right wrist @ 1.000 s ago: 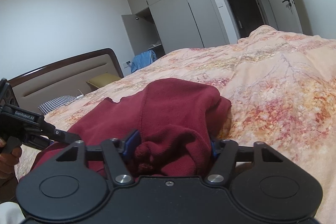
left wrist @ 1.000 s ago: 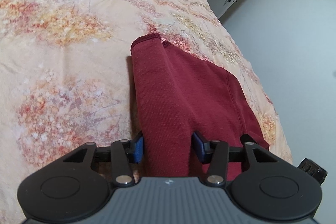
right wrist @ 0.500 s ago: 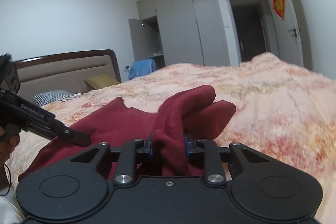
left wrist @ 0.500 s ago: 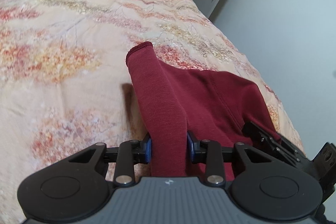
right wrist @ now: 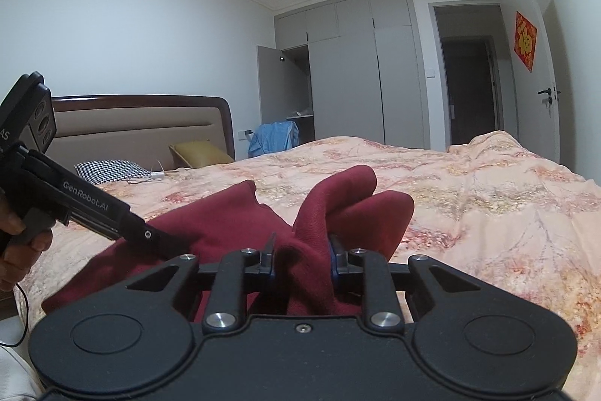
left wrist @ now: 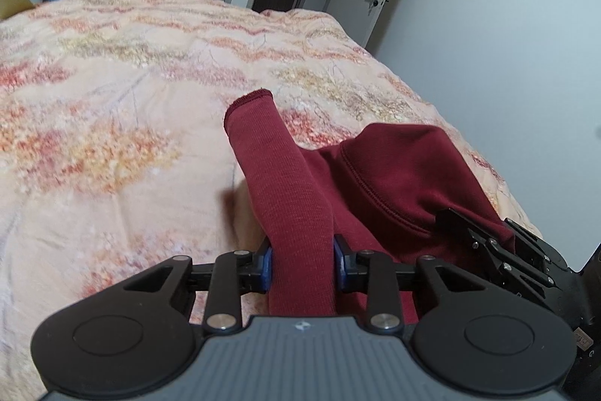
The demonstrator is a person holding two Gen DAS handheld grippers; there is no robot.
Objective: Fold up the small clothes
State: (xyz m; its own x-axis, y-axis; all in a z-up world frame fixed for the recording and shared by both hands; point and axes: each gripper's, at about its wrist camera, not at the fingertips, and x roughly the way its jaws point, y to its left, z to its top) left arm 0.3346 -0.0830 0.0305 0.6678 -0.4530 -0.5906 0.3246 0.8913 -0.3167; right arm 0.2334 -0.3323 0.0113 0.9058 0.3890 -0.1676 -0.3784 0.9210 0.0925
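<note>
Dark red knit sweater (left wrist: 398, 175), ribbed cuff on the sleeve (left wrist: 278, 183), stitched seam across the body; soft and rumpled, partly lifted off the bed (left wrist: 112, 138). The bed has a peach floral quilt. In the right wrist view the sweater (right wrist: 225, 224) spreads low across the quilt toward the left, with one bunched fold standing up in the middle.

Left hand-held gripper (left wrist: 302, 264): both blue pads press on the sleeve, which runs forward and up from the jaws, cuff end free in the air above the quilt. Its jaws have just been closing, cloth between them; clamped on the sleeve now. Points down toward the bed.

Right hand-held gripper (right wrist: 302, 260): jaws have just been closing too, and now pinch a thick bunch of the sweater, which rises in two rounded lobes just past the fingertips. Points about level across the bed. In the left wrist view the right hand-held gripper (left wrist: 465, 232) sits at lower right, fingers buried in the sweater's body.

In the right wrist view the left hand-held gripper (right wrist: 165, 243) comes in from the left, tilted down, tip in the cloth; a hand (right wrist: 18, 243) grips its handle at the frame edge. Both tools are near each other, on the same garment.

Background: headboard (right wrist: 142, 126), wardrobe (right wrist: 357, 70), door (right wrist: 541, 89).
</note>
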